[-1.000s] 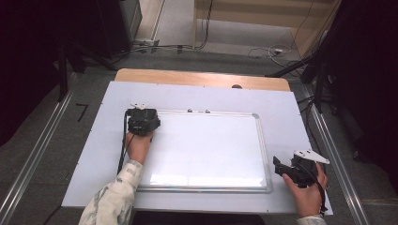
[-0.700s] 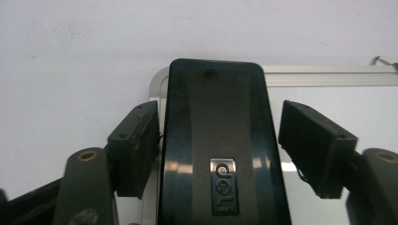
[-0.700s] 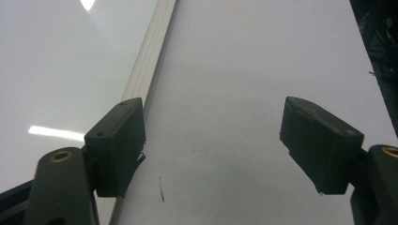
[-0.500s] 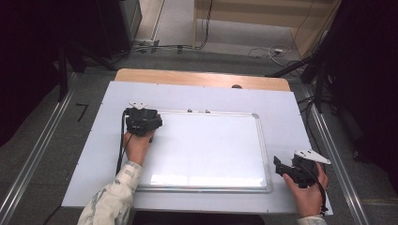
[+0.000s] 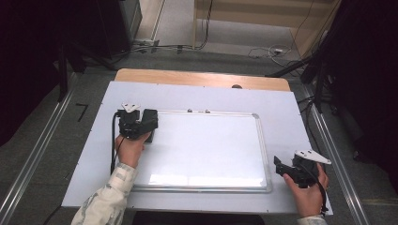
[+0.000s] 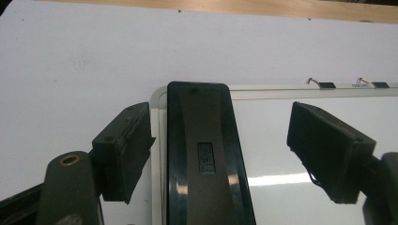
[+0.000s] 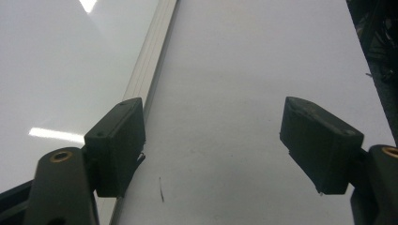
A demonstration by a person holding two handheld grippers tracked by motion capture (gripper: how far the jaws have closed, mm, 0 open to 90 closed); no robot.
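Left gripper view: our left gripper (image 6: 218, 157) has just been opening, jaws apart around the black eraser (image 6: 206, 154) lying released on the whiteboard's (image 5: 206, 150) corner; our right gripper (image 7: 211, 150) idles, jaws apart, empty.

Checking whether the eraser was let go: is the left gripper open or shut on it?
Open. The left gripper jaws have just been opening; the black eraser lies between them on the whiteboard, gaps either side.
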